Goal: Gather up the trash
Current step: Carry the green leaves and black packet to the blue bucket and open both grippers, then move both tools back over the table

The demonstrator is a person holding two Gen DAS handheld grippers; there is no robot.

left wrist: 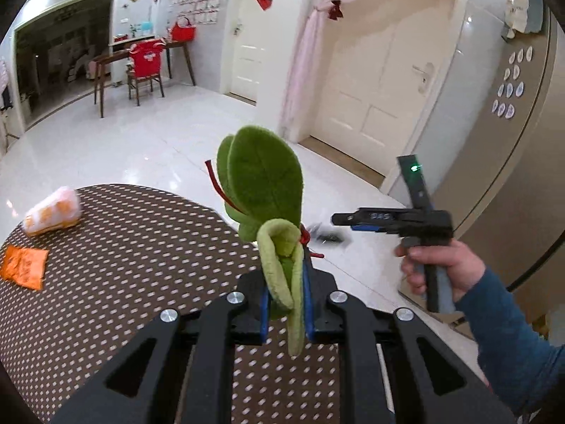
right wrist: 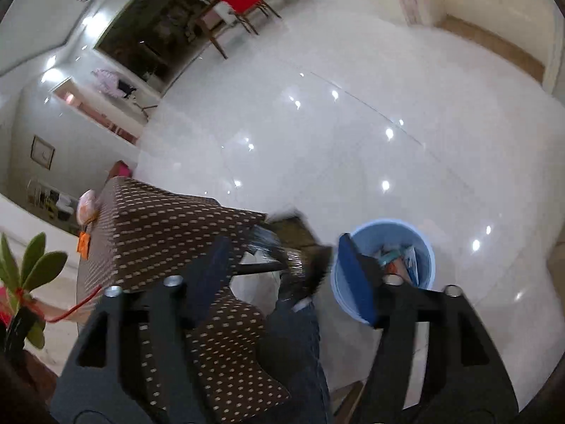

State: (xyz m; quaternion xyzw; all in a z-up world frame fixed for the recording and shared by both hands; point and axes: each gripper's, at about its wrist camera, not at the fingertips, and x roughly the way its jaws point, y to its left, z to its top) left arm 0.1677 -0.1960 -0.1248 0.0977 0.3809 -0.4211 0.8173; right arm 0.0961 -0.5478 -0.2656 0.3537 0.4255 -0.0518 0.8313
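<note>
The left gripper [left wrist: 285, 304] is clamped on a green felt leaf sprig [left wrist: 263, 190] over the near edge of the brown dotted tablecloth [left wrist: 141, 254]. The right gripper [right wrist: 286, 279] gapes empty above a dark blurred wrapper [right wrist: 300, 265], falling or caught I can't tell, just beside the blue plastic bin [right wrist: 423, 247]. Orange packet [left wrist: 24, 265] and wrapped bundle [left wrist: 53, 215] lie at the far left edge.
</note>
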